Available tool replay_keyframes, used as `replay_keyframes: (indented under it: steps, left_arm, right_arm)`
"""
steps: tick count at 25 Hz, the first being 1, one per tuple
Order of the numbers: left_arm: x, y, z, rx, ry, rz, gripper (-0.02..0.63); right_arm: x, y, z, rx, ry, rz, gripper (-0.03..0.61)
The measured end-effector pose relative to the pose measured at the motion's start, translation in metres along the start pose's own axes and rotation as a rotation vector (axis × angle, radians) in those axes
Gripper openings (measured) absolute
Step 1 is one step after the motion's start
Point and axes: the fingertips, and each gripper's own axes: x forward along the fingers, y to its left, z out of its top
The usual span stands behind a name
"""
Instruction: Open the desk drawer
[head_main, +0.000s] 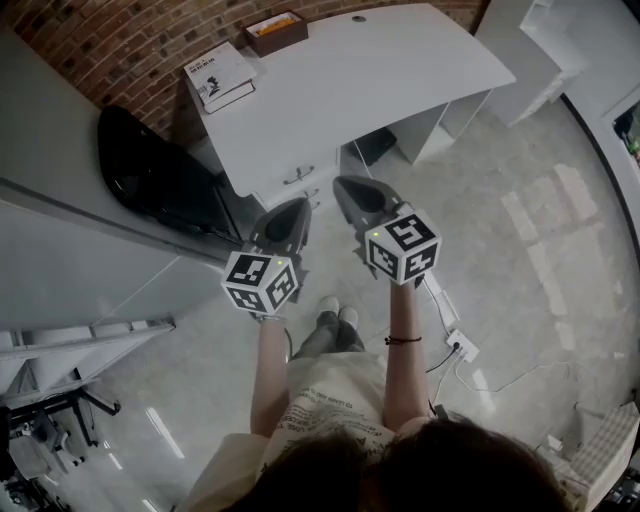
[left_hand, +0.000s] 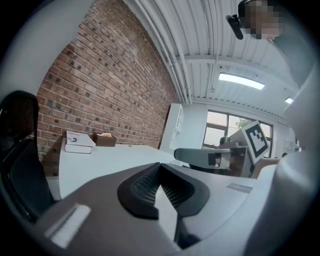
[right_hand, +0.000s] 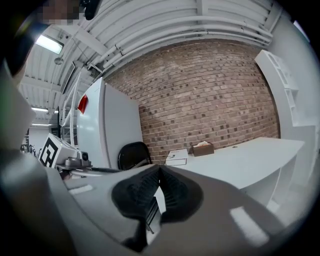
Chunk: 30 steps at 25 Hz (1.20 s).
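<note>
The white desk (head_main: 350, 90) stands ahead of me, and its drawer front with a metal handle (head_main: 298, 177) faces me under the near edge. My left gripper (head_main: 298, 208) hovers just below and in front of that handle, shut with nothing between its pads (left_hand: 150, 186). My right gripper (head_main: 343, 186) is held beside it to the right, close to the drawer's edge, also shut and empty, its ribbed pads (right_hand: 170, 192) meeting at the tip. Neither gripper touches the handle. A second handle (head_main: 312, 197) shows lower down.
A book (head_main: 222, 77) and a brown box (head_main: 275, 32) lie at the desk's far left by the brick wall. A black chair (head_main: 160, 180) stands left of the drawers, beside a white cabinet (head_main: 60, 230). A power strip (head_main: 460, 346) with cables lies on the floor at right.
</note>
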Motion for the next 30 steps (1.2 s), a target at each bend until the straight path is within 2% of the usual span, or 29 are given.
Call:
replay_keyframes:
  steps: [6, 15, 22, 30]
  left_arm:
    - [0.01, 0.035, 0.0, 0.014, -0.021, 0.116, -0.002]
    - [0.021, 0.067, -0.025, -0.008, 0.02, 0.126, -0.001]
    - [0.035, 0.082, -0.043, 0.028, 0.038, 0.12, -0.001]
    - [0.04, 0.082, -0.082, -0.003, 0.08, 0.173, 0.0]
  right_arm:
    - [0.031, -0.013, -0.005, 0.025, -0.007, -0.008, 0.002]
    - [0.071, -0.025, -0.026, 0.053, 0.016, -0.004, 0.002]
    - [0.094, -0.031, -0.033, 0.071, -0.007, 0.058, 0.002]
    - [0.097, -0.049, -0.057, 0.105, 0.019, 0.122, 0.002]
